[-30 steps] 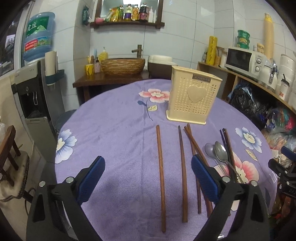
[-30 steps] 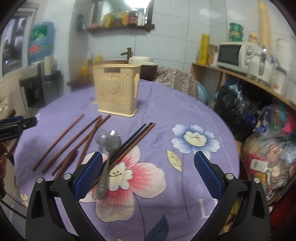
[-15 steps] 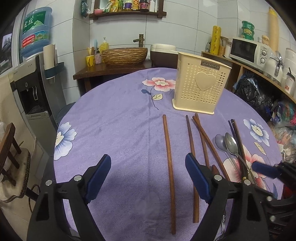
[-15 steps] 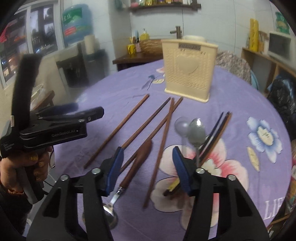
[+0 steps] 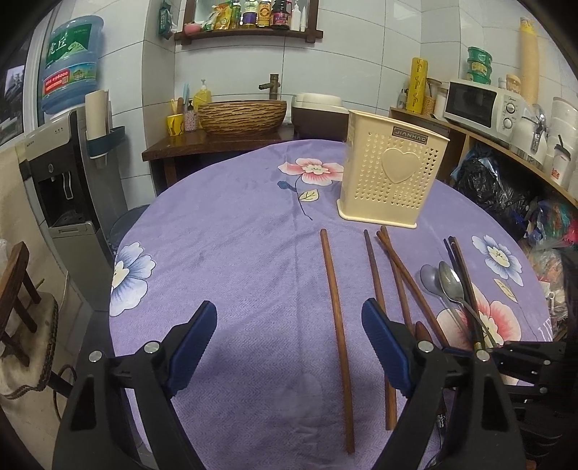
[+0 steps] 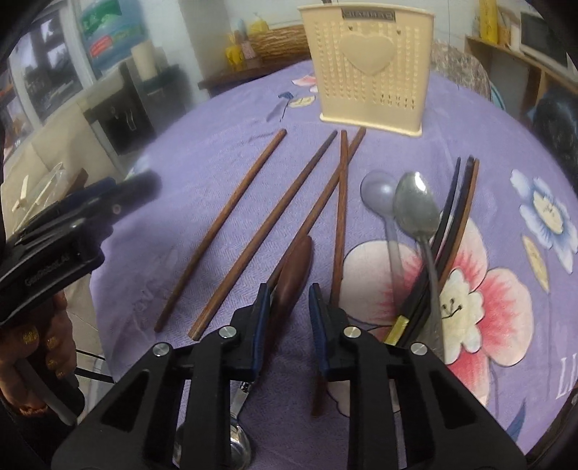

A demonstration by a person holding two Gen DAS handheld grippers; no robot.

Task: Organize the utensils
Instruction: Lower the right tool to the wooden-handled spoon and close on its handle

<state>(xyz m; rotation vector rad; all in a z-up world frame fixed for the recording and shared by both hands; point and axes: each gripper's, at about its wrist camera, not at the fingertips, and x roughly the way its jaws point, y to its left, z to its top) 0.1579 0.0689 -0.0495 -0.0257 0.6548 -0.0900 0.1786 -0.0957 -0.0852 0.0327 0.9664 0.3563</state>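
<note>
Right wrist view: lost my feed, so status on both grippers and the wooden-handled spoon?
Right gripper jaws just closing, straddling brown wooden-handled spoon, pads not seen pressing. Left gripper open, empty. Brown chopstick close beside right pad.

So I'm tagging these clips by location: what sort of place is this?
Most likely a home kitchen and dining corner. A microwave sits on a side shelf, a wall shelf holds sauce bottles, a water dispenser stands at the left, and the round table has a flowered purple cloth.
</note>
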